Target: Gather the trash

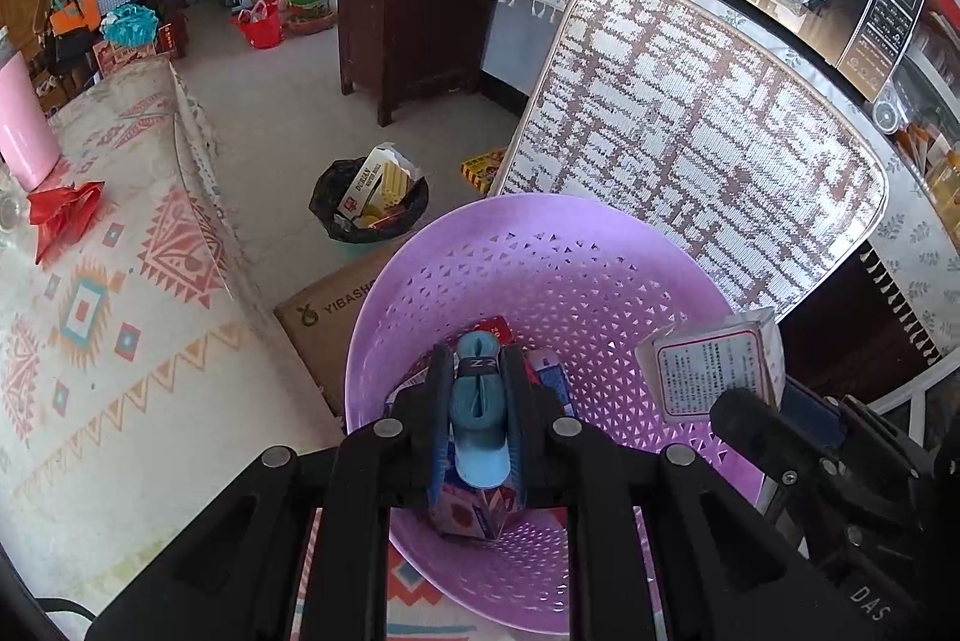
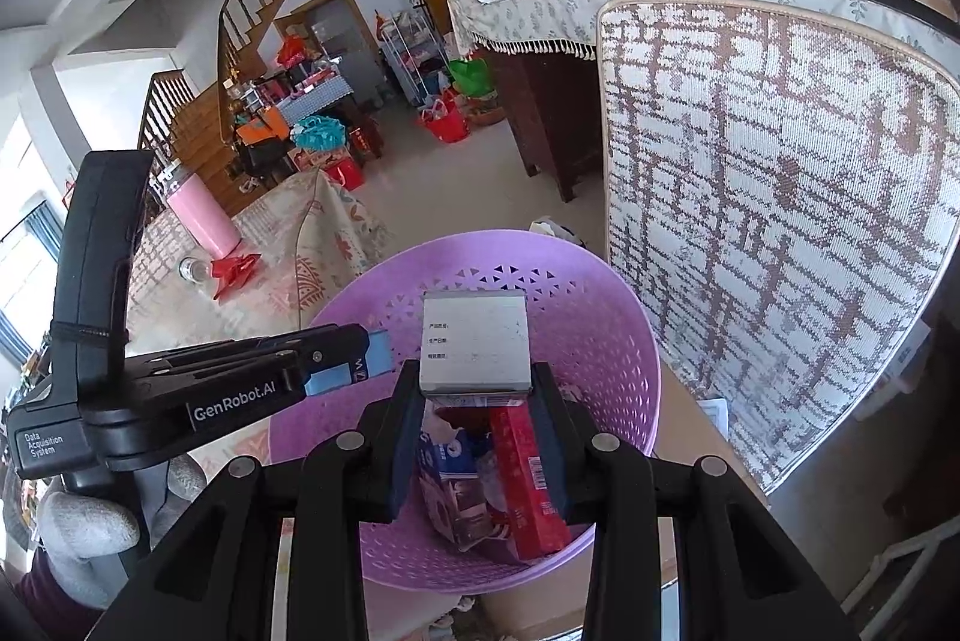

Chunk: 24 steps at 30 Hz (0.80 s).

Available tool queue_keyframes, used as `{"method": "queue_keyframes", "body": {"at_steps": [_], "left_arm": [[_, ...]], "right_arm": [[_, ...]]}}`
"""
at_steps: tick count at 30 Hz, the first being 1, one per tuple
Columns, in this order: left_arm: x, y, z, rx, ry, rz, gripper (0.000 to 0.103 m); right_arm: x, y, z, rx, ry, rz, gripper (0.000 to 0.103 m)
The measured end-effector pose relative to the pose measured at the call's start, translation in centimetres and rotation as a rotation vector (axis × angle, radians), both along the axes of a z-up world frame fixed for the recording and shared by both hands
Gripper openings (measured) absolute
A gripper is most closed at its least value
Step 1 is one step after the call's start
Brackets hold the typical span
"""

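Cluttered room; purple basket [image 2: 600, 341] already holds wrappers, right gripper [image 2: 475, 383] pinches a small box [image 2: 475, 341] above it, left gripper [image 1: 477, 365] fully closed, empty, red wrapper [image 1: 63, 215] remains.

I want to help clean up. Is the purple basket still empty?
No, the purple basket already holds a red box and a torn blue carton at its bottom.

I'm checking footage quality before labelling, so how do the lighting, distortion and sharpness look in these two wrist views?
Left wrist view: even daylight, strong fisheye bending of the chair back, dark corners, purple basket sharp. Right wrist view: window at the left edge blown out, the same curved distortion, small box in the right gripper crisp with its print readable, the near black gripper frame softer.
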<state>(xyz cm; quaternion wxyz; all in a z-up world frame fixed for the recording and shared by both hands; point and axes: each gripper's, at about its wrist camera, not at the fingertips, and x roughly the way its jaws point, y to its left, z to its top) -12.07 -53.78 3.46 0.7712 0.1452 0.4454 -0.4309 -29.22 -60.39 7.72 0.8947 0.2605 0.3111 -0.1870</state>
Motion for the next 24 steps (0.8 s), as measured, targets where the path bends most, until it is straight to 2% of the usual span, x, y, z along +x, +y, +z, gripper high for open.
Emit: {"method": "queue_keyframes", "body": {"at_steps": [2,4,6,10,14,18,24], "left_arm": [[0.0,0.2,0.2,-0.013,0.0,-0.001,0.023],[0.1,0.6,0.5,-0.032,-0.004,0.008,0.048],[0.2,1.2,1.1,-0.065,-0.012,0.026,0.06],[0.3,2.1,2.1,-0.096,-0.012,0.037,0.064],[0.1,3.3,3.0,-0.119,-0.035,0.054,0.067],[-1.0,4.9,4.2,-0.14,-0.095,0.073,0.072],[-3.3,7.7,6.6,-0.179,-0.24,0.119,0.082]], "right_arm": [[0.1,-0.2,-0.2,0.006,0.002,-0.002,0.039],[0.2,-0.2,-0.3,0.011,0.001,-0.003,0.039],[0.1,-0.2,-0.3,0.02,-0.005,-0.002,0.04],[-0.1,-0.3,-0.1,0.028,-0.022,-0.019,0.053],[-0.6,-0.3,0.2,0.033,-0.037,-0.034,0.054],[-1.2,0.0,0.6,0.03,-0.05,-0.045,0.058],[-2.2,0.8,1.5,0.02,-0.076,-0.055,0.069]]}}
